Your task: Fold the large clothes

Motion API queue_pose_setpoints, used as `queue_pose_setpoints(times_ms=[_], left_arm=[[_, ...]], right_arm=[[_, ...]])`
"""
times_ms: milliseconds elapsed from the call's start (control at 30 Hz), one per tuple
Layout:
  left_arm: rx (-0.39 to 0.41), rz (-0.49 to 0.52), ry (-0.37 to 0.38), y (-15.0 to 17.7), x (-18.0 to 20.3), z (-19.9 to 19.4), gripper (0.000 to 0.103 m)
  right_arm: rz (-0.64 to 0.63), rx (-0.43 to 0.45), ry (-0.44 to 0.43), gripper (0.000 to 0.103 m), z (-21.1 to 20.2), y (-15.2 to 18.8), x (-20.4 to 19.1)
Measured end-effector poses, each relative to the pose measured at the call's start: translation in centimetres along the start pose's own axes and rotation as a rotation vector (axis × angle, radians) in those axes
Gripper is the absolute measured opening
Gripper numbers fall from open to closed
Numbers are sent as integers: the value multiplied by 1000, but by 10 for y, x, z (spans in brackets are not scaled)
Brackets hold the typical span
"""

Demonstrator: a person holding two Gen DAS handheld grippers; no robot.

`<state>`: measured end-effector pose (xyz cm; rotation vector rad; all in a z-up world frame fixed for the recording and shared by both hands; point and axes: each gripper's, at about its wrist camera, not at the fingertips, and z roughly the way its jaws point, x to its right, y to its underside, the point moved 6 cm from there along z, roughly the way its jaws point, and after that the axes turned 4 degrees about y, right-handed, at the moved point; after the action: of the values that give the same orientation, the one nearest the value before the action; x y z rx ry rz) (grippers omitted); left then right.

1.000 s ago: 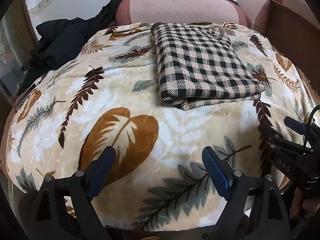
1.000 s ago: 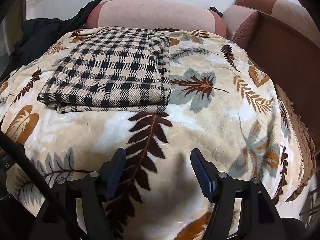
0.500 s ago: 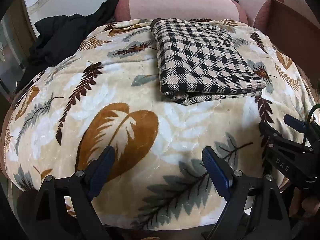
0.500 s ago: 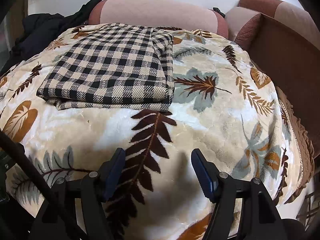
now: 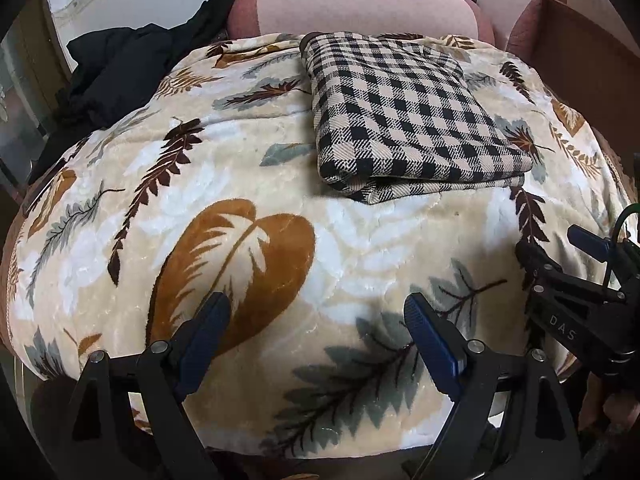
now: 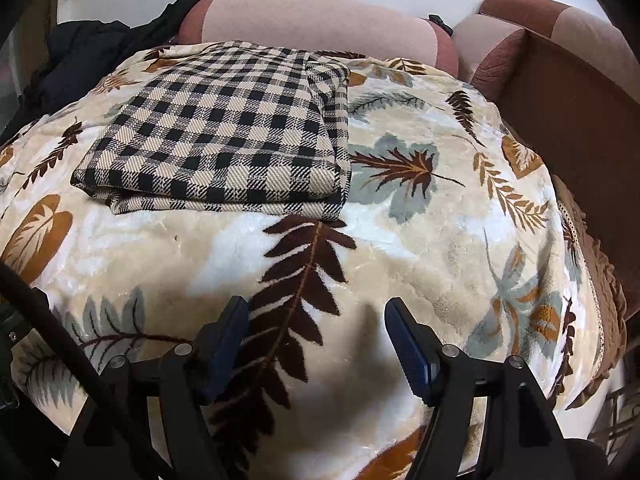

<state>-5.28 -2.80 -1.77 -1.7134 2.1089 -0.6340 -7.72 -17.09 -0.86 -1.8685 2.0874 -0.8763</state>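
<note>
1. Checked garment (image 5: 412, 120): black-and-cream check cloth, folded into a thick, layered rectangle. It lies flat on the far half of the blanket, near the cushion. Its near edge shows stacked layers, the lowest one sticking out slightly past those above.

2. Blanket (image 5: 360, 248): cream plush with brown and grey leaf print, covering the whole work surface. It is soft and likely to give under pressure.

3. Left gripper (image 5: 316, 332): jaws wide apart, holding nothing. It hovers over the near edge of the blanket, well apart from the garment.

4. Right gripper (image 6: 316, 332): jaws wide apart, empty. It sits near the front edge of the blanket, with the garment ahead and to its left.

5. Dark clothes (image 5: 120, 64): a black heap at the far left, beside the blanket's edge.

6. Cushion (image 6: 316, 20): pink bolster behind the garment.

7. Judged stage: the folding looks nearly or fully done.

8. Advice for the step in hand: if one more fold is wanted, each gripper should take one near corner, pinching every layer together, including the protruding bottom one. Both should lift evenly and lay the edge over the far edge. The jaws should close on cloth only, not on the plush beneath.
</note>
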Motion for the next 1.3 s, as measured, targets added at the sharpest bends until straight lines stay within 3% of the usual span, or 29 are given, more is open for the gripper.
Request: queue_pose_setpoints(times_ms=[1300], left_arm=[[-22, -5, 16, 5, 1, 6, 88]], right_arm=[[-4, 53, 20, 80, -7, -6, 1]])
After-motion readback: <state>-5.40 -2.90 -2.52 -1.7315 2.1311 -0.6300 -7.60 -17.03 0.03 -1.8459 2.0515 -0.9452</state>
